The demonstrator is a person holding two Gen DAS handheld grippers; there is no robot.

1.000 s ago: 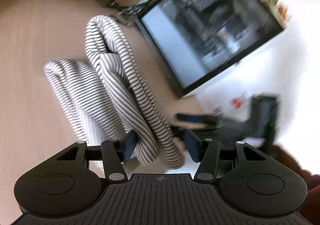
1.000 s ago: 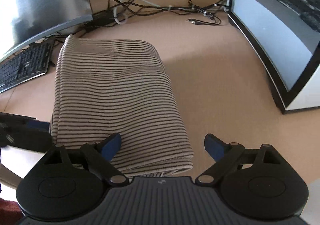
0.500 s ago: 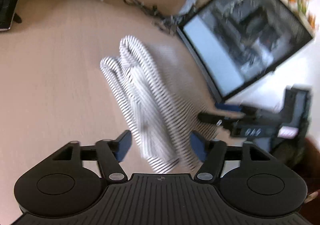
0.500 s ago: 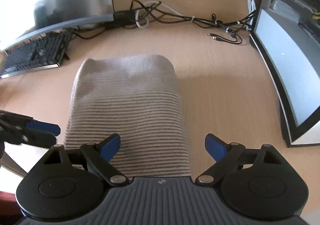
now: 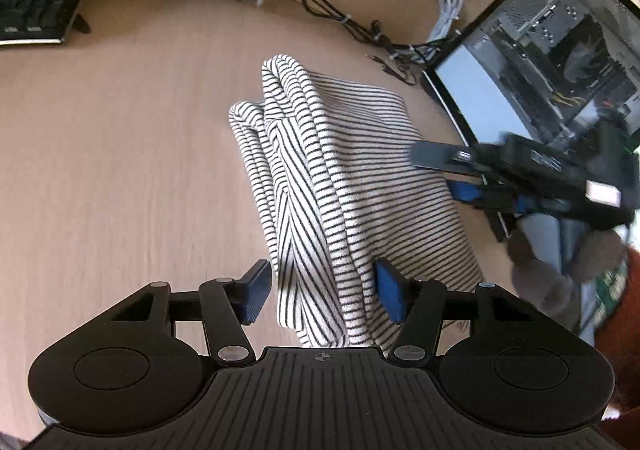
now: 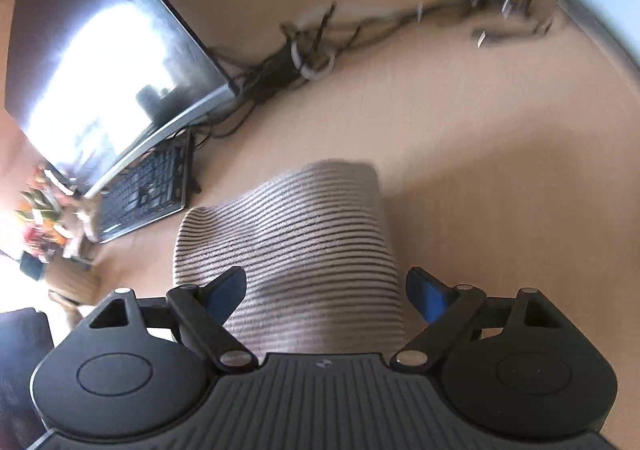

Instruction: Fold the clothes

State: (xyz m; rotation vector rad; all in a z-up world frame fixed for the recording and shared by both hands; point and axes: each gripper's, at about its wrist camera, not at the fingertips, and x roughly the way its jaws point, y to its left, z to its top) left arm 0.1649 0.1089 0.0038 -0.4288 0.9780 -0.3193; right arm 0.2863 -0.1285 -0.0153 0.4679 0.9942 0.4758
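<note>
The striped garment (image 5: pixel 352 186) lies folded in a thick bundle mid-bench (image 5: pixel 120 170), its rounded fold toward 12 o'clock. Both the left gripper (image 5: pixel 320 292) and right gripper (image 6: pixel 326 294) hover over its near end, jaws wide apart, holding nothing. It looks like soft, light, limp knit that would sag and shed layers, so it is best pinched through all layers at an edge.

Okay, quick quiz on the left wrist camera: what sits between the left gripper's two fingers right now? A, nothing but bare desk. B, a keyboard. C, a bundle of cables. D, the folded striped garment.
D: the folded striped garment runs up between the open fingers of the left gripper, while the keyboard and cables lie far back on the desk.
</note>
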